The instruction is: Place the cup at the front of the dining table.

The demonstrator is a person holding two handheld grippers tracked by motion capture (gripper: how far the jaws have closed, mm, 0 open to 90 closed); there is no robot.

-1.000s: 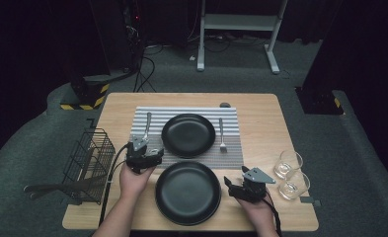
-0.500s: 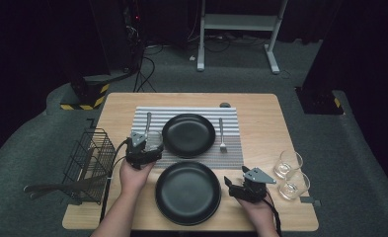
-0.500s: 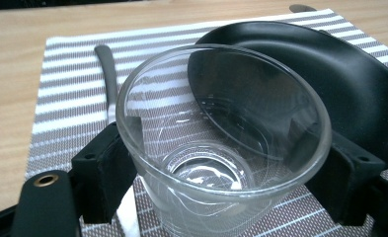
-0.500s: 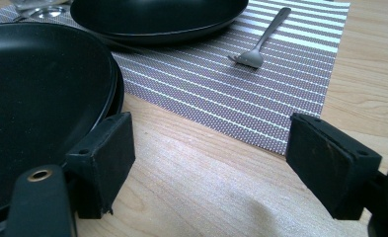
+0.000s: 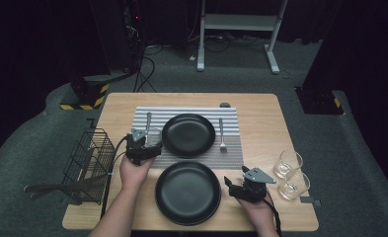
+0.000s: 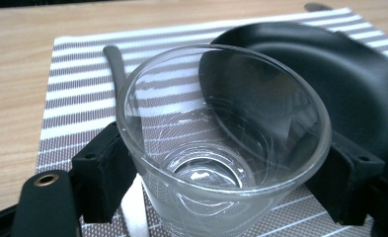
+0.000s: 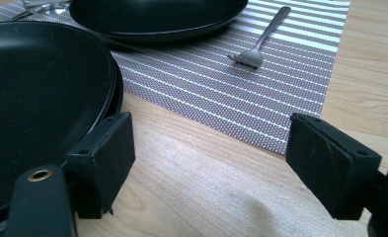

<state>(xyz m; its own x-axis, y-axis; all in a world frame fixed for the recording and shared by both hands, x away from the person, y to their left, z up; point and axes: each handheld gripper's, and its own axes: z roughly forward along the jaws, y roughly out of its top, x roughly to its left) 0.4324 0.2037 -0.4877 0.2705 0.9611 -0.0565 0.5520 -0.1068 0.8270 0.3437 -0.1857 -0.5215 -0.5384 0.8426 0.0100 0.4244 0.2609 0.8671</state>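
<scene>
Your left tool (image 5: 147, 141) grips the upright glass (image 6: 221, 143) over the mat (image 5: 233, 155), just left of the far plate (image 5: 188, 135), so set it straight down there, while your right tool (image 5: 241, 187) waits open beside the near plate (image 5: 187, 191).

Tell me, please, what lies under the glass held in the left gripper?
Under the glass in the left gripper is the striped placemat, its stripes showing through the clear wall. A spoon handle runs behind it; the glass covers its lower end.
</scene>
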